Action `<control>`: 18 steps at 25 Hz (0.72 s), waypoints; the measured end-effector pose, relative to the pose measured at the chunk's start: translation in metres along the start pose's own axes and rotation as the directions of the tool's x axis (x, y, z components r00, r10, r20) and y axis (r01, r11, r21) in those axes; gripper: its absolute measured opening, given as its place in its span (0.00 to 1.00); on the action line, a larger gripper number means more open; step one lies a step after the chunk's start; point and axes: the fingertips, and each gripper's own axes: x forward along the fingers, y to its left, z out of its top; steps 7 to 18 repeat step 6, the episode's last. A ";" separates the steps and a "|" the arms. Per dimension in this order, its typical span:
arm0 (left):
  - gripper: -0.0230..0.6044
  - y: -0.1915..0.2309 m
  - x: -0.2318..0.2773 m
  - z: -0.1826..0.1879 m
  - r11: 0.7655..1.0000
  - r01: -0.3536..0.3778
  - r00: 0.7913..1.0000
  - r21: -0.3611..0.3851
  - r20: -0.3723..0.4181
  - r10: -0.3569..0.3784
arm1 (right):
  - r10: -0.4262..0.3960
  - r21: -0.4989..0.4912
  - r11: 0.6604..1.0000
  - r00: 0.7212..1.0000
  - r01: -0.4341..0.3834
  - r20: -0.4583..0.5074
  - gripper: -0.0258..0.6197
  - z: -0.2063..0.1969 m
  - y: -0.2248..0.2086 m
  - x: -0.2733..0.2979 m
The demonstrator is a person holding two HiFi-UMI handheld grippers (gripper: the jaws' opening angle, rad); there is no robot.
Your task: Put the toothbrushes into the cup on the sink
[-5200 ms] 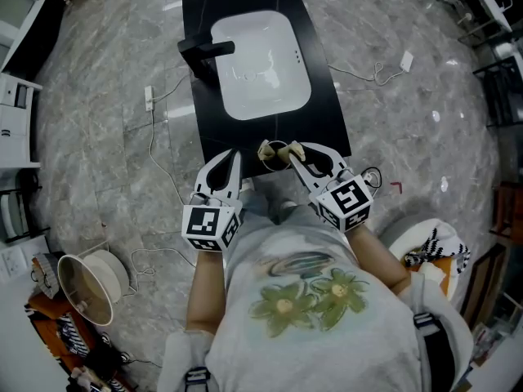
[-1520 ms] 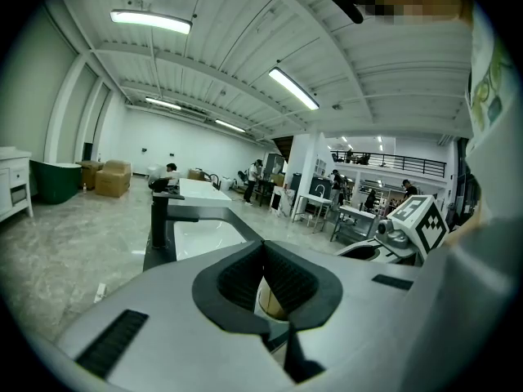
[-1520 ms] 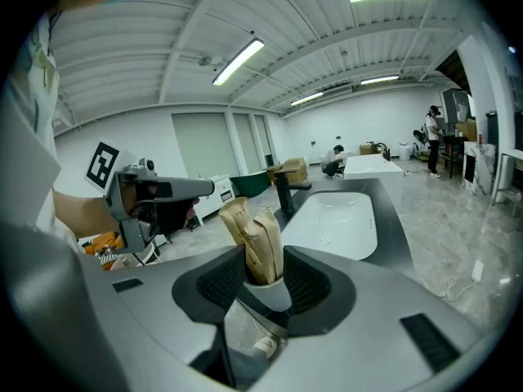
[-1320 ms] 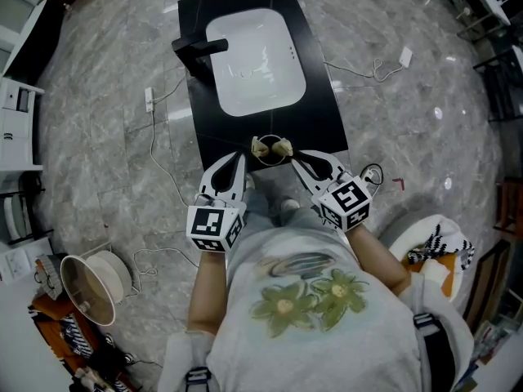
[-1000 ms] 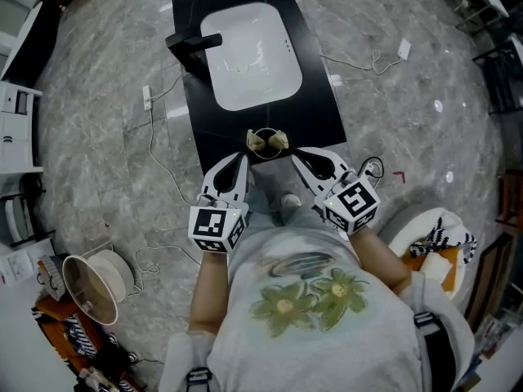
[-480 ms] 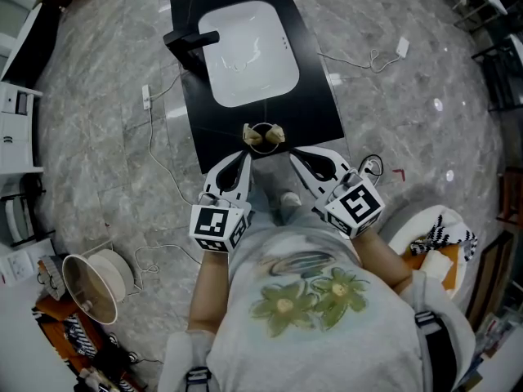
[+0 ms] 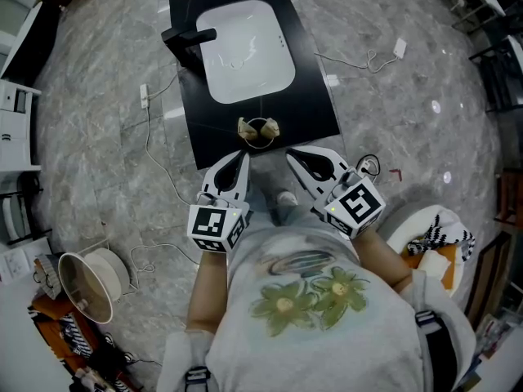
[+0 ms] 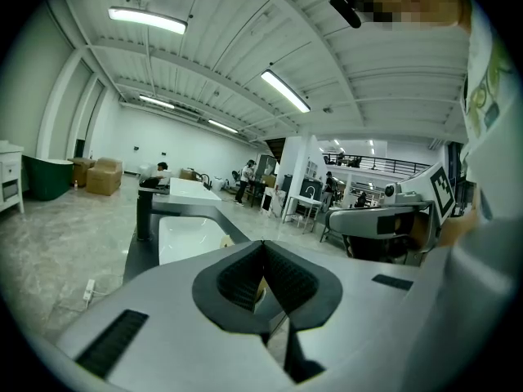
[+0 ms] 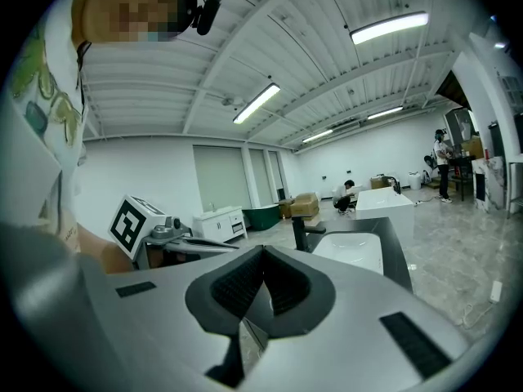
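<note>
Black cup holds toothbrushes; left claw, right claw closed, empty, withdrawn.

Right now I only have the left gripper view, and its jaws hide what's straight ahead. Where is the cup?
Observer: In the head view, the cup stands on the black counter, near its front edge, on the person's side of the basin.
Operator: Toothbrushes in it?
Observer: Two pale toothbrush ends stick up out of its rim.
Operator: Right gripper?
Observer: In its own view, the right gripper is shut, with nothing between the jaws.
</note>
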 end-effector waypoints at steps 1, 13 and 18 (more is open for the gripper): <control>0.07 -0.002 -0.001 -0.001 1.000 -0.001 1.000 -0.002 0.004 0.001 | 0.006 0.000 1.000 1.000 -0.006 -0.002 0.10 -0.001 0.001 -0.002; 0.07 -0.017 -0.009 -0.006 1.000 -0.002 1.000 -0.005 0.012 0.002 | 0.015 0.011 1.000 1.000 -0.015 -0.021 0.10 -0.011 0.011 -0.016; 0.07 -0.017 -0.009 -0.006 1.000 -0.002 1.000 -0.005 0.012 0.002 | 0.015 0.011 1.000 1.000 -0.015 -0.021 0.10 -0.011 0.011 -0.016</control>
